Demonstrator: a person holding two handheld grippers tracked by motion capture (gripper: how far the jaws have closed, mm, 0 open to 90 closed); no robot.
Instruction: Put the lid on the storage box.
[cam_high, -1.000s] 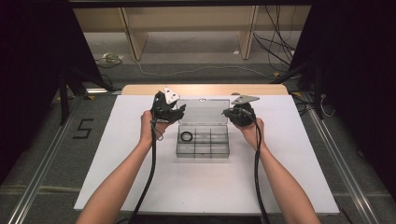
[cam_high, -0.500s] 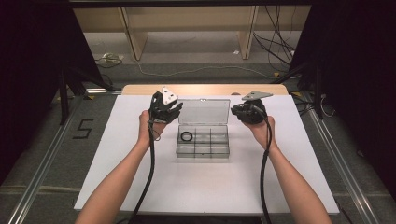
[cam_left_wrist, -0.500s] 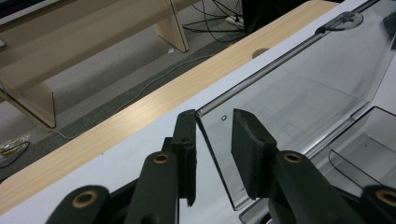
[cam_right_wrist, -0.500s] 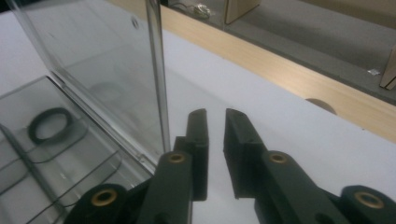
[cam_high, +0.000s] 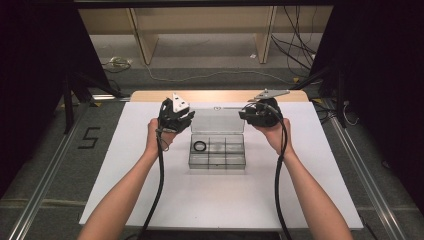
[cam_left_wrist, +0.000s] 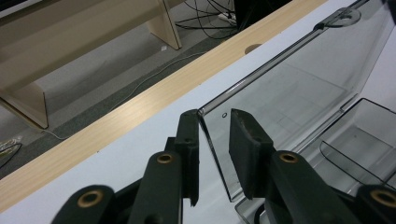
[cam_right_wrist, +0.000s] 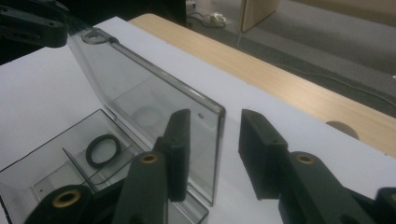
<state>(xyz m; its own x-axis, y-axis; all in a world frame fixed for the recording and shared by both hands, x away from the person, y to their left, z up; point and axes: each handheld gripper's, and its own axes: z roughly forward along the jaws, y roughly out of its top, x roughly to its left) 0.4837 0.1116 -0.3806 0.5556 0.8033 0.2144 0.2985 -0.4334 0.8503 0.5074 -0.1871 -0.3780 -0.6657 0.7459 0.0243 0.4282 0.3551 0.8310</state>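
I work on one white table with one clear compartment box near its middle, its lid now standing upright at the back. A second ago my right gripper was lower and clamped at the lid's right corner; since then it has lifted, the lid has swung up with it, and its jaws have just been opening. In the right gripper view the lid's edge stands between the pads with a clear gap on the far side, so that grip is released. My left gripper has stayed at the lid's left corner and its jaws have just been closing; in the left gripper view the lid edge sits between them, one pad touching, the other just clear, so not clenched yet. I judge the box is open and the lid is being steadied. Inside I count six compartments and one black ring, in the rear left one.
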